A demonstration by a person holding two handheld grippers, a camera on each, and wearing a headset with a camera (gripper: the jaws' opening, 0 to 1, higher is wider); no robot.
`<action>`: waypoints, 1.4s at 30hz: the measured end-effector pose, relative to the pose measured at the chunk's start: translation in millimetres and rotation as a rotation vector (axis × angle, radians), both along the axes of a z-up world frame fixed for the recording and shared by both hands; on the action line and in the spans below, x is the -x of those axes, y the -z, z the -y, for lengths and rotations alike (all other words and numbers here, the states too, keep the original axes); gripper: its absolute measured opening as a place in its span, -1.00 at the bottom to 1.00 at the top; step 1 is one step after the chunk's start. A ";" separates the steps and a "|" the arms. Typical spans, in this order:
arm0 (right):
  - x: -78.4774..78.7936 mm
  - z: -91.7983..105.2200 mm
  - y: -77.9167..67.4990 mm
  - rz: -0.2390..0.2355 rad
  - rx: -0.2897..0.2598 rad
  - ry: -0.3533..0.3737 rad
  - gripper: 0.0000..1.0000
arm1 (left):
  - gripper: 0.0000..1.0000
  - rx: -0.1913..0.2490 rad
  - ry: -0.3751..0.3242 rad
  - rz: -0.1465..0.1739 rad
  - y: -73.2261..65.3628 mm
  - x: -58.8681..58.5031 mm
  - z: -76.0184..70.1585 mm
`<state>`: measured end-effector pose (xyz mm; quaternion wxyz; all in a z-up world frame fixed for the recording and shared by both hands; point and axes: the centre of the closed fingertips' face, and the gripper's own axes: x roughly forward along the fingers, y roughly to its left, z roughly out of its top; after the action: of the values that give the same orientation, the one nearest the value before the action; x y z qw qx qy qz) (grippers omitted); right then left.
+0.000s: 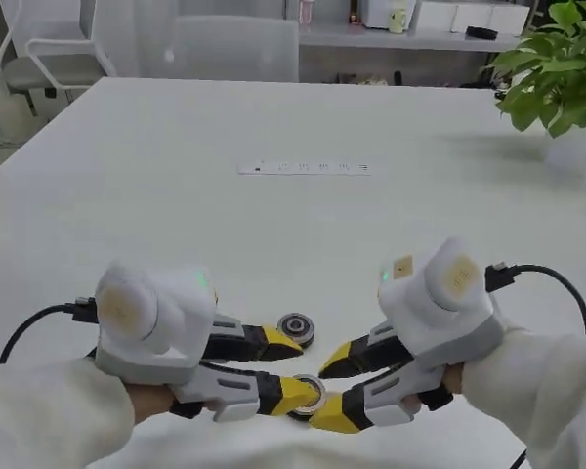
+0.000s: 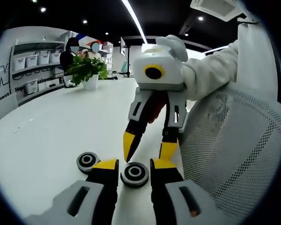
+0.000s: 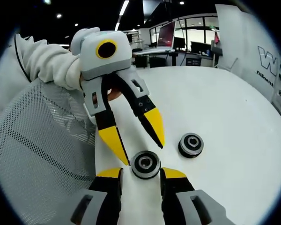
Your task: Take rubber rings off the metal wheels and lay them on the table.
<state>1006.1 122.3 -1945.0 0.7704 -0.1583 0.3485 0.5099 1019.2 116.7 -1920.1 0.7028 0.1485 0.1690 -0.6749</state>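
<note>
Jaws on the left gripper (image 2: 134,165) stand spread, with the near wheel (image 2: 134,174) flat on the table (image 1: 273,225) just between their tips. Facing it, the right gripper (image 3: 141,173) is spread too and straddles that wheel from the other side, so both are equally near. The wheel is round with its axle upright, so no grip line is favoured. Its dark ring looks still on. A second wheel (image 3: 191,145) lies just beyond. The table edge and a mesh chair (image 2: 234,154) crowd the person's side; open room lies ahead.

We have bare table (image 1: 273,244) ahead; close in, the left gripper (image 1: 304,369) and right gripper (image 1: 321,395) crowd tip-to-tip around the near wheel (image 1: 311,388), the far wheel (image 1: 296,328) just beyond.
</note>
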 end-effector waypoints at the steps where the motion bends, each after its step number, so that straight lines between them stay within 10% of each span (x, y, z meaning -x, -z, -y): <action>1: 0.5 0.4 1.5 -0.006 0.002 0.002 -0.39 | -0.61 -0.015 0.000 0.010 3.1 -0.5 -0.7; 5: 0.6 0.3 4.3 -0.003 0.014 -0.004 -0.40 | -0.62 -0.014 -0.035 -0.020 7.2 -3.9 -1.3; 19: -2.9 -2.0 9.6 0.027 0.048 -0.004 -0.46 | -0.76 -0.064 0.008 0.043 18.1 1.4 -1.1; 42: -4.3 0.6 13.6 0.033 0.069 -0.003 -0.55 | -0.84 -0.033 0.030 0.055 17.6 2.7 0.9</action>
<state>1010.4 121.6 -1958.5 0.7694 -0.1938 0.3526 0.4961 1016.5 115.8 -1937.7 0.6945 0.1811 0.1586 -0.6780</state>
